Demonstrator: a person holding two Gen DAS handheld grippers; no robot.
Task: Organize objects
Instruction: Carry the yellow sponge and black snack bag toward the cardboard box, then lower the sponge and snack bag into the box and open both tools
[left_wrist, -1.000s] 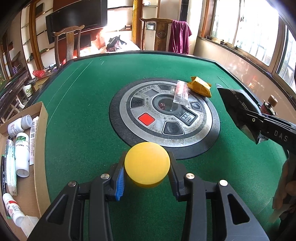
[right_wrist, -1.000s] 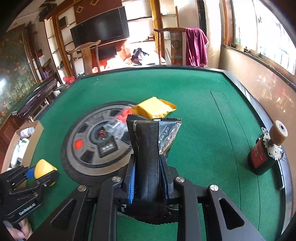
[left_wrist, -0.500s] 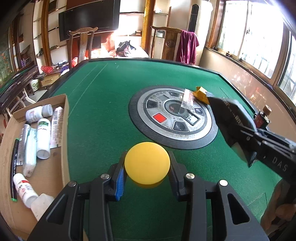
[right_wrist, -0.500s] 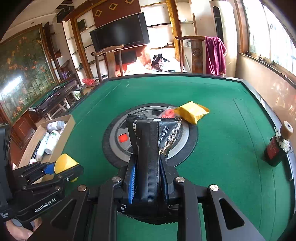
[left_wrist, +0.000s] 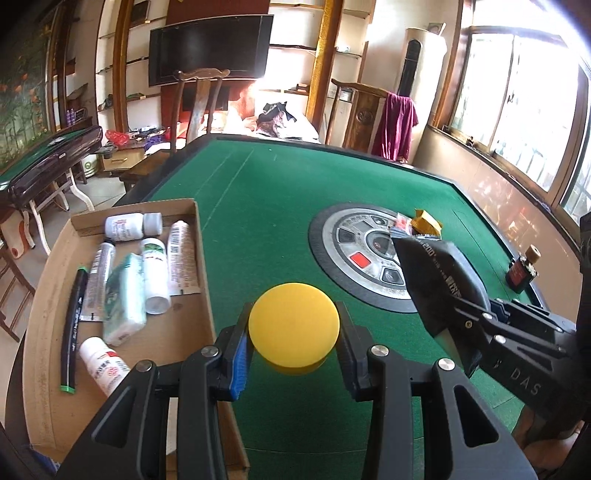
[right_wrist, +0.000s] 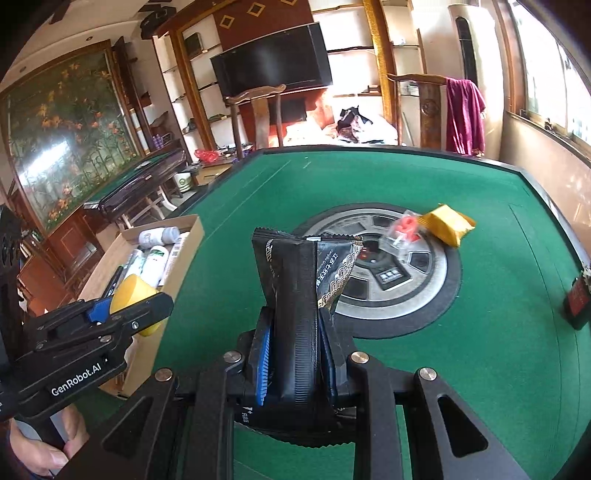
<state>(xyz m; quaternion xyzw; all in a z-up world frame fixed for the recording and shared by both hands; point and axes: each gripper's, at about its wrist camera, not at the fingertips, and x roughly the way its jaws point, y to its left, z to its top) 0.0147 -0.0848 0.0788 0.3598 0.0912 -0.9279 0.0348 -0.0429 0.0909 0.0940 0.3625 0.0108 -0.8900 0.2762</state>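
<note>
My left gripper (left_wrist: 293, 341) is shut on a round yellow container (left_wrist: 293, 329), held above the green table's near-left edge beside a cardboard box (left_wrist: 55, 291). The box holds several white bottles and tubes (left_wrist: 157, 275). My right gripper (right_wrist: 295, 354) is shut on a black snack packet (right_wrist: 295, 273), which stands upright between the jaws. In the left wrist view that packet (left_wrist: 436, 277) hangs at the right. A yellow packet (right_wrist: 448, 223) and a clear bag with red pieces (right_wrist: 404, 229) lie on the round centre panel (right_wrist: 391, 306).
A small dark bottle with a cork top (left_wrist: 522, 269) stands by the table's right rim (left_wrist: 480, 210). Wooden chairs (left_wrist: 199, 107) stand beyond the far edge, one draped with a maroon cloth (left_wrist: 397, 125). A hand (right_wrist: 40, 446) grips the left tool.
Both grippers have travelled left toward the cardboard box, each keeping its object. The box now fills much more of the left wrist view, and it has come into the right wrist view.
</note>
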